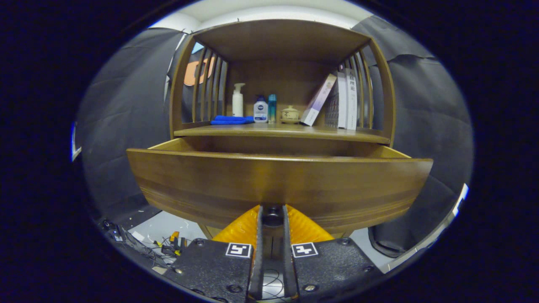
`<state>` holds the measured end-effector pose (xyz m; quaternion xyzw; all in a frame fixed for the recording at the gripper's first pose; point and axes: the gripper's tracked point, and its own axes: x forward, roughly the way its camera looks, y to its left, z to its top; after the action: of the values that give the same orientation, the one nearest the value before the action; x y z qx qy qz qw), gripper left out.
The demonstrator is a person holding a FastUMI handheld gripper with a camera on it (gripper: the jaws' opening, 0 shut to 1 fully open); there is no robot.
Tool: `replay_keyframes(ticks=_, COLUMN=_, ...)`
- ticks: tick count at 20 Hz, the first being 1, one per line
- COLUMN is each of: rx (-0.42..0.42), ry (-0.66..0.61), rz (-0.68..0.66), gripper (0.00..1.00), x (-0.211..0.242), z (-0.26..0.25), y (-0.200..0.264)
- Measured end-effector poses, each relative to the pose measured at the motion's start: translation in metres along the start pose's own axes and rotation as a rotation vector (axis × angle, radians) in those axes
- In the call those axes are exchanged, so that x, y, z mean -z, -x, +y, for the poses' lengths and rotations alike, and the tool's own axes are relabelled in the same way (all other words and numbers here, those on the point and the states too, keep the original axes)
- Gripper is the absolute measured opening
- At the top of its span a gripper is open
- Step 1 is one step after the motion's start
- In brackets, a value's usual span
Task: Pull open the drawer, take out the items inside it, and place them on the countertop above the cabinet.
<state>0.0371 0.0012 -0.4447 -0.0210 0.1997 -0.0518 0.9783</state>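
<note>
Gripper view shows the gripper (272,216) with fingers clamped on the dark drawer knob (273,216); the wooden drawer (278,181) is pulled well out below the countertop (286,131). Pulling further might drag it off its runners. Its high front hides the contents.

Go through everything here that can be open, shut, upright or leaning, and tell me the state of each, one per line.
Drawer: pulled open; contents hidden behind its front.
Drawer knob: clamped between the fingers.
Gripper: shut on the drawer knob.
Pump bottle: upright on the countertop.
Small bottle: upright, cap on.
Teal bottle: upright.
Lidded jar: lid on.
Blue cloth: folded flat.
Left book: leaning.
Other books: upright.
</note>
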Motion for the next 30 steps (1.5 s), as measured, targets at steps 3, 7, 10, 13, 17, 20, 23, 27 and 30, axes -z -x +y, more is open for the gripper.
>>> replay_keyframes(ticks=3, rx=-0.026, ry=-0.008, rz=0.012, gripper=0.22, x=0.006, z=0.002, y=0.011)
replay_keyframes(ticks=7, rx=-0.057, ry=0.007, rz=0.019, gripper=0.22, x=0.014, z=0.005, y=0.029)
replay_keyframes(ticks=10, rx=-0.073, ry=0.011, rz=0.038, gripper=0.22, x=0.019, z=0.007, y=0.042)
replay_keyframes(ticks=13, rx=-0.084, ry=0.003, rz=0.059, gripper=0.22, x=0.024, z=0.008, y=0.051)
replay_keyframes(ticks=17, rx=-0.078, ry=0.017, rz=0.086, gripper=0.22, x=0.025, z=0.007, y=0.053)
replay_keyframes(ticks=20, rx=-0.078, ry=-0.015, rz=0.112, gripper=0.22, x=0.025, z=0.009, y=0.054)
replay_keyframes(ticks=23, rx=-0.076, ry=0.011, rz=0.151, gripper=0.23, x=0.025, z=0.008, y=0.054)
replay_keyframes(ticks=27, rx=-0.078, ry=-0.037, rz=0.219, gripper=0.31, x=0.018, z=0.008, y=0.064)
replay_keyframes(ticks=30, rx=-0.134, ry=-0.025, rz=0.188, gripper=0.33, x=-0.009, z=0.016, y=0.077)
